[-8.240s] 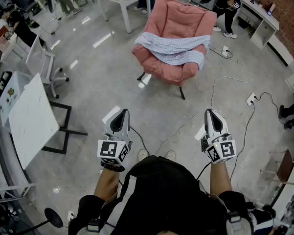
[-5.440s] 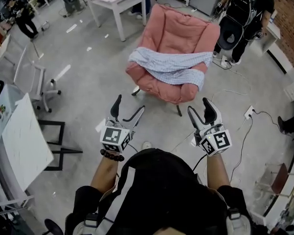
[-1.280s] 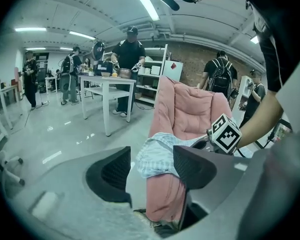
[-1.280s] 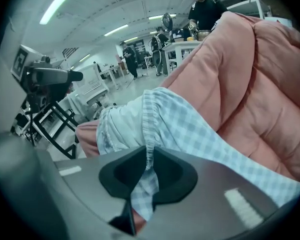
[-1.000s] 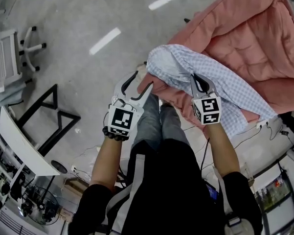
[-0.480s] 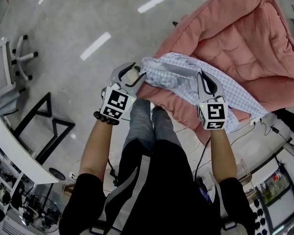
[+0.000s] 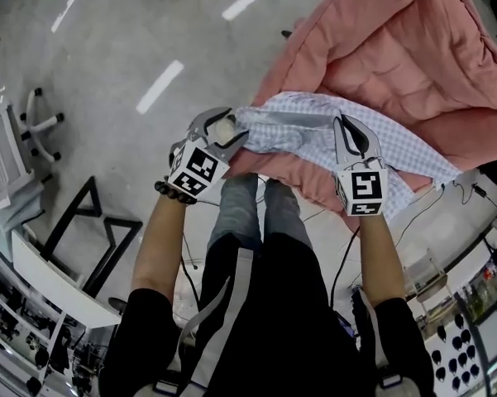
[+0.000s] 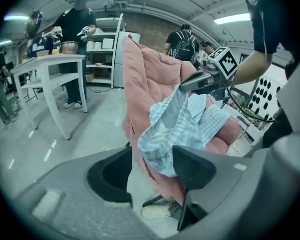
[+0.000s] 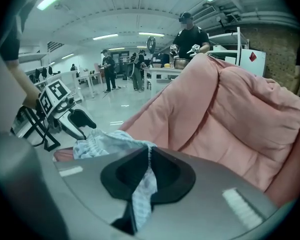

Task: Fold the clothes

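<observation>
Your left gripper (image 7: 222, 127) sank mid-frame, jaws just widening, astride the shirt (image 7: 291, 131); right gripper (image 7: 346, 127) pinches it. Grasping step: clamp left.

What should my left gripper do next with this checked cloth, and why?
Probably ease the left gripper forward and close on the free end of the checked cloth. The right gripper is shut on it over the pink chair; the left's jaws, which have just been opening, stand apart with that end between them, unpinched.

A lab hall: white worktable (image 8: 50, 66), shelving (image 8: 101, 49), polished concrete floor (image 7: 107, 40).
</observation>
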A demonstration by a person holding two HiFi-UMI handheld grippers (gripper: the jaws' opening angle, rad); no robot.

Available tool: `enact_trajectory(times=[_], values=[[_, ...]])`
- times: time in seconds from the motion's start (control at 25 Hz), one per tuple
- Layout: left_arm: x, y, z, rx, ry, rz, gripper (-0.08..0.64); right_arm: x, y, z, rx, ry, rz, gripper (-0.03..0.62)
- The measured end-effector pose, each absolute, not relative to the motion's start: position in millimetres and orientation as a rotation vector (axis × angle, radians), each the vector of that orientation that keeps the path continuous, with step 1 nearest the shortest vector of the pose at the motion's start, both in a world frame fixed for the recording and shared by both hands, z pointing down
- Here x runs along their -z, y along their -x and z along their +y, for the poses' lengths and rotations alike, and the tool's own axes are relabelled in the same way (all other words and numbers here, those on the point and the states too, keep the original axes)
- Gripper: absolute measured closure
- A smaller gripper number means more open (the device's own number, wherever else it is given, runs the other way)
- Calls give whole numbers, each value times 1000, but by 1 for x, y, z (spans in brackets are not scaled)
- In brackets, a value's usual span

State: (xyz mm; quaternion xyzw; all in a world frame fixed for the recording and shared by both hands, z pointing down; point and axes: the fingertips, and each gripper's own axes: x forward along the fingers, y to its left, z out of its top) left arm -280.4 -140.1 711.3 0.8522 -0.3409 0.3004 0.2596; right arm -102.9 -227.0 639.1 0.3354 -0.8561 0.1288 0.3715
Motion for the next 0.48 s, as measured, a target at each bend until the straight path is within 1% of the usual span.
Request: enact_trajectory(times=[0.08, 0.24, 0.36, 0.48], values=[[-713, 277, -141, -798, -2336, -852, 288, -640, 100, -227, -331, -870, -2179, 569], [-712, 263, -145, -834, -2417, -709, 293, -640, 92, -230, -323, -891, -2151, 569], [-712, 256, -142, -902, -2474, -627, 327, -644, 89, -226, -333, -901, -2130, 569], [-711, 254, -135, -947, -2508, -589, 391, -646, 91, -224, -361, -912, -2121, 569]])
